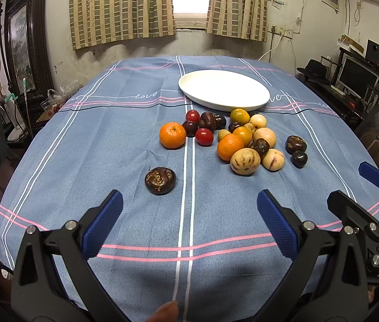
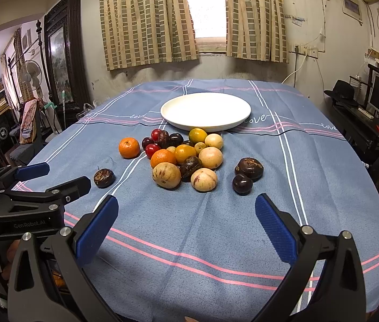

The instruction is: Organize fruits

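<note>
A pile of fruit (image 1: 243, 139) lies on the blue tablecloth in front of an empty white plate (image 1: 223, 90); both show in the right wrist view too: the fruit (image 2: 186, 158) and the plate (image 2: 205, 111). It holds oranges (image 1: 172, 135), red tomatoes (image 1: 204, 136), dark plums and pale melons (image 1: 245, 161). One dark wrinkled fruit (image 1: 160, 180) lies apart at the near left (image 2: 104, 178). My left gripper (image 1: 189, 209) is open and empty above the near cloth. My right gripper (image 2: 186, 212) is open and empty, just short of the pile.
The table (image 1: 136, 241) is covered by a blue cloth with pink and white stripes. A wall with curtains stands behind it. A dark cabinet (image 1: 26, 40) and a fan are at the left. A desk with a monitor (image 1: 355, 76) is at the right.
</note>
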Demonstrator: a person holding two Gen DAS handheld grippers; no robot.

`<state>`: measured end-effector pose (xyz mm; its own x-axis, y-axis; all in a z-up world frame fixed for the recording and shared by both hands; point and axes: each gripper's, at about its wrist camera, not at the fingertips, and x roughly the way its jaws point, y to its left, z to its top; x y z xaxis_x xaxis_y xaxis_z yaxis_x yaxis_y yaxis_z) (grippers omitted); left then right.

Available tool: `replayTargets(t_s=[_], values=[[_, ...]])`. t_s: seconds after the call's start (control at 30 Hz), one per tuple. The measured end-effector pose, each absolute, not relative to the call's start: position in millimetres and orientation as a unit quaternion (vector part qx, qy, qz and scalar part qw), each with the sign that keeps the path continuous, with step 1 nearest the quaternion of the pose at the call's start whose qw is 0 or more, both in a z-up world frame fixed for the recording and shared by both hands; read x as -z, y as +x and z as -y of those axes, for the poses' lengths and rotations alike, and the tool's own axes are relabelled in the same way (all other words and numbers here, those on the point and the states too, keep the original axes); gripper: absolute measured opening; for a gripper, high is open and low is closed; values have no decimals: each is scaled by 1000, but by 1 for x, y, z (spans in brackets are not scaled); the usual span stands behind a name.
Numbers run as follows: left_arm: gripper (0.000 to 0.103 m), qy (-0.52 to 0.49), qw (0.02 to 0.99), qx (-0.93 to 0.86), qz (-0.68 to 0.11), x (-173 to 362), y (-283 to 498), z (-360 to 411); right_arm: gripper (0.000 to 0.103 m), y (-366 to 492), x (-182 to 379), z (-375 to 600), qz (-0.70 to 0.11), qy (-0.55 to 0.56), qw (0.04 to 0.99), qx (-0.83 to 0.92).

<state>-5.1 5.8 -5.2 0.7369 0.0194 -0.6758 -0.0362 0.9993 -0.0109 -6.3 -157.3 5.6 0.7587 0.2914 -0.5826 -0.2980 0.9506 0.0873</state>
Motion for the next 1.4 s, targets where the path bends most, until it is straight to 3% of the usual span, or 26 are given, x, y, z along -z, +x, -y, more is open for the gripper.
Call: replayTargets(t_s=[1.4], values=[[101,-11,930,-12,-366,12,-10,-4,102,-7,-4,155,-313,-4,936,-159]])
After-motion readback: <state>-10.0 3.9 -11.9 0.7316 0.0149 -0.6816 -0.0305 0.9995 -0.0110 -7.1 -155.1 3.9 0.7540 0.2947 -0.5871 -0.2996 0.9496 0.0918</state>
